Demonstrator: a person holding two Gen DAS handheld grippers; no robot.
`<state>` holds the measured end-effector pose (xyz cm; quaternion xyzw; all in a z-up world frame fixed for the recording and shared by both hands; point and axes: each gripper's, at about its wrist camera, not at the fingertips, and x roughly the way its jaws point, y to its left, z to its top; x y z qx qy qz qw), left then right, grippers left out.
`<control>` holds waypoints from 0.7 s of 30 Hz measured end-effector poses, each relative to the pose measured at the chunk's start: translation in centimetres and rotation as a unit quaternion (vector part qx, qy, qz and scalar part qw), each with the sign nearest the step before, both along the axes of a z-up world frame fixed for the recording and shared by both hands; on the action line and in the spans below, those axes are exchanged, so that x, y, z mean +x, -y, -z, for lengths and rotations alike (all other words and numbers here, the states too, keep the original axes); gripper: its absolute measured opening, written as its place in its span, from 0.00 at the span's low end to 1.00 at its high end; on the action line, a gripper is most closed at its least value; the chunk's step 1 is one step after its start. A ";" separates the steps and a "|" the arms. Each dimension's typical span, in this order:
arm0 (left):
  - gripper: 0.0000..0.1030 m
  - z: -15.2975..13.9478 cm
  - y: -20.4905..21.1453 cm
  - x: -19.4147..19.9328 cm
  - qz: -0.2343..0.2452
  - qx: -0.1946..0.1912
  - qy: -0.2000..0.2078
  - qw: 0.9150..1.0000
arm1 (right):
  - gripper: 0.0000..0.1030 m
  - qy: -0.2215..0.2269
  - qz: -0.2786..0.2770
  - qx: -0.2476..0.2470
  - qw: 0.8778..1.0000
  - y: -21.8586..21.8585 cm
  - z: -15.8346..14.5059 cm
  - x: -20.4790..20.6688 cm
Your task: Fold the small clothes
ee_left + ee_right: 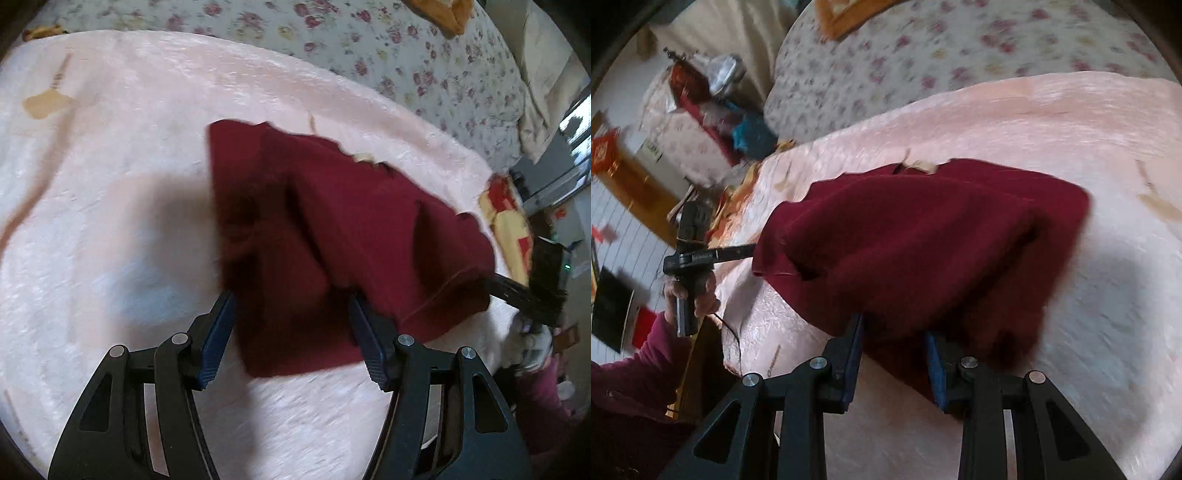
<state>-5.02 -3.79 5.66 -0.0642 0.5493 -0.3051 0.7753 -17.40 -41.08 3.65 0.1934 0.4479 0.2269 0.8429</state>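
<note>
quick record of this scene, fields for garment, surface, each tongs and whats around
garment: dark red knit piece, lifted and draped, bunched between both tongs
surface: pale pink plush blanket over a floral sheet
left tongs: cloth lies between the blue pads; jaws look partly apart, grip unclear
right tongs: cloth between the pads, grip likewise unclear
other: orange fabric at the far edge of the bed
image quality: motion blur in both views

garment (332, 229): matt maroon knit cloth | blanket (110, 184): plush pink fleece (faintly shiny nap)
</note>
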 end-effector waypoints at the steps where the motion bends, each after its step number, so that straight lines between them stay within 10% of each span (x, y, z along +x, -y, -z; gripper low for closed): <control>1: 0.60 -0.2 0.4 0.8 -0.004 -0.017 -0.007 1.000 | 0.29 0.008 0.006 0.013 1.000 0.0 -0.2 1.3; 9: 0.60 -0.2 -1.8 9.0 -0.167 -0.119 -0.053 0.977 | 0.32 0.033 0.200 0.068 0.977 5.6 -1.8 11.2; 21: 0.62 -0.2 -2.5 2.7 -0.095 -0.056 -0.007 0.994 | 0.42 0.001 0.168 0.024 0.986 6.7 -1.5 1.4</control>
